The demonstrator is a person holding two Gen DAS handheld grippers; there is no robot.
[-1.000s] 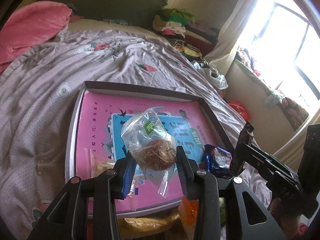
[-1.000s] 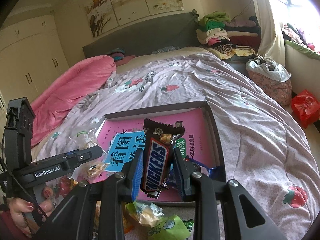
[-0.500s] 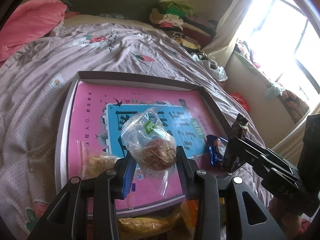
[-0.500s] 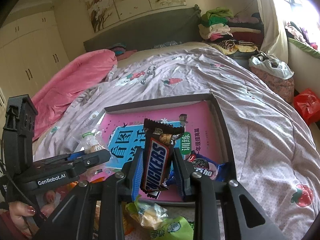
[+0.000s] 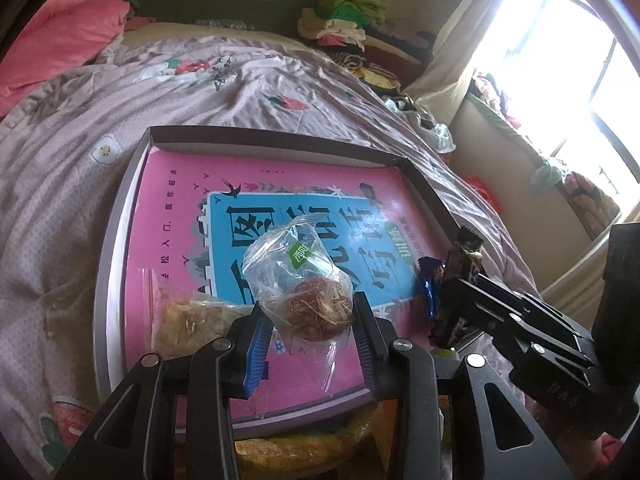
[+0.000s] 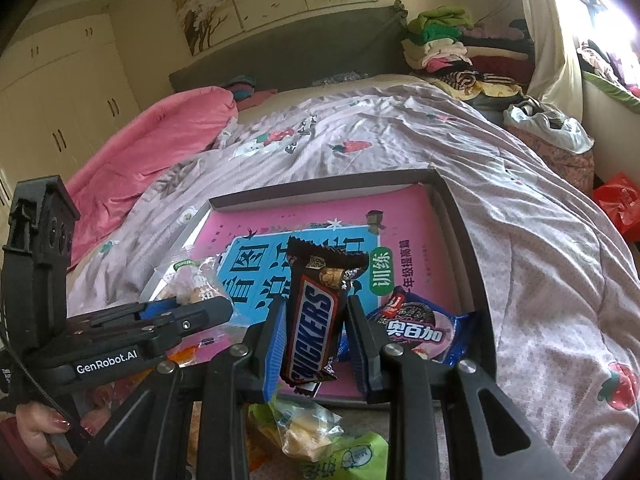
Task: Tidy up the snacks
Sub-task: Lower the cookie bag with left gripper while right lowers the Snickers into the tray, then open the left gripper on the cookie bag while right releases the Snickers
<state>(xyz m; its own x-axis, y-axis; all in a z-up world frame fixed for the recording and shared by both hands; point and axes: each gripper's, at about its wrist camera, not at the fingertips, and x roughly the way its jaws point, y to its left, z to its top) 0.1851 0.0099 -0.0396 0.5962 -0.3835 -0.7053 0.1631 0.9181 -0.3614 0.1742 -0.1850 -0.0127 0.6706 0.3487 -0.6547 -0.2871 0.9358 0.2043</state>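
A shallow grey box (image 5: 256,139) with a pink and blue book cover inside lies on the bed; it also shows in the right wrist view (image 6: 460,216). My left gripper (image 5: 310,320) is shut on a clear bag with a brown pastry (image 5: 308,284), held over the box's near part. My right gripper (image 6: 318,320) is shut on a Snickers bar (image 6: 316,320), held upright over the box's near right part. A bagged pastry (image 5: 188,320) lies in the box at left. A blue cookie pack (image 6: 416,328) lies in its near right corner.
Loose snack packs lie on the bed before the box: a clear bag with yellow pieces (image 6: 304,436), a green pack (image 6: 352,460), a yellow bag (image 5: 304,452). The purple quilt (image 6: 540,240) surrounds the box. A pink duvet (image 6: 160,132) lies far left.
Both grippers have moved forward and lower over the box, each still holding its snack. The box looks larger and closer now.
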